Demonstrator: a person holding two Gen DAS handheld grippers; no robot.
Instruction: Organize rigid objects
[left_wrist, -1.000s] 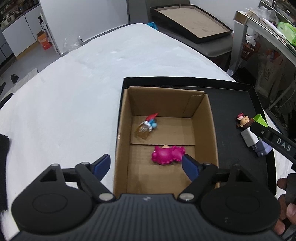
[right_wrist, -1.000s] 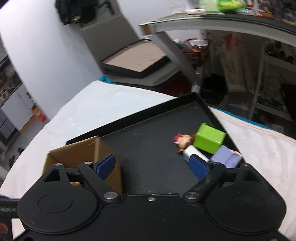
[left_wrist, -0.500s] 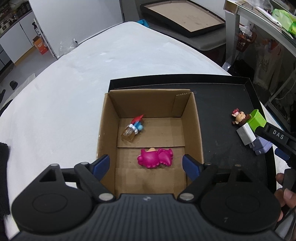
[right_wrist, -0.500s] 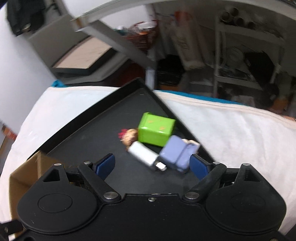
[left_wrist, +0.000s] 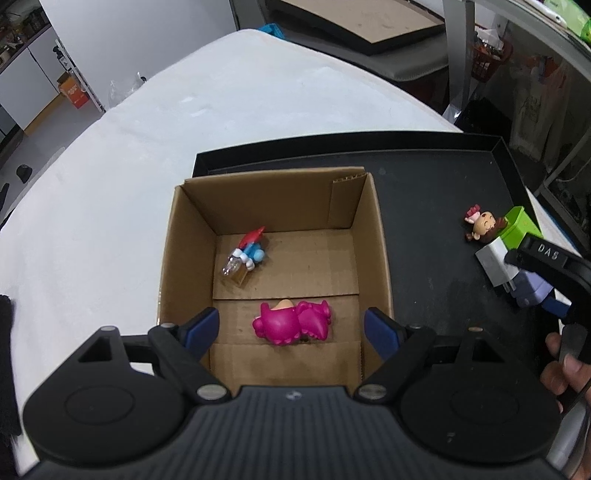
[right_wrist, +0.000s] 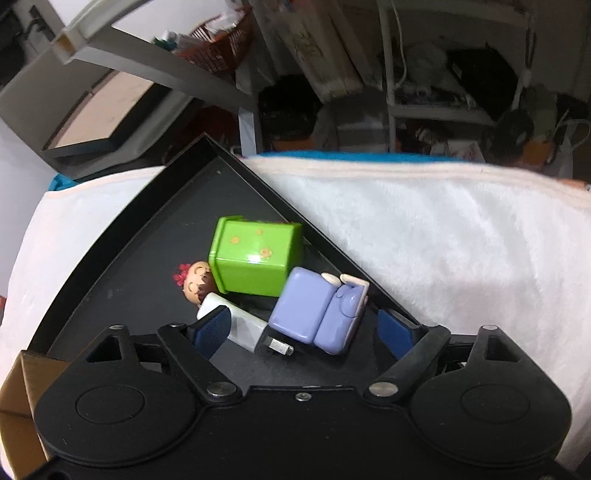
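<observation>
Your right gripper (right_wrist: 303, 328) has its jaws closing but not yet pressing on anything: the lilac toy sofa (right_wrist: 319, 308) and the white charger plug (right_wrist: 240, 323) lie between the blue pads, w/ the left pad over the plug's end. Just beyond them sits the green cube (right_wrist: 255, 260) (small yellow stars on its face), and the little doll head w/ a red bow (right_wrist: 194, 282) rests against the cube's left side. All four crowd the corner of the black tray (right_wrist: 122, 254), touching or nearly so.

Your left gripper (left_wrist: 291, 330) hangs w/ jaws released, nothing between them, above the open cardboard box (left_wrist: 380, 258), which stands on the tray's left part. Inside the box, the magenta figure (left_wrist: 291, 323) lies near the front, and the small blue-and-red figure w/ a clear bulb (left_wrist: 245, 254) lies farther back, apart from it.

The tray sits on the bench, under a white fleecy cover (right_wrist: 443, 236).
</observation>
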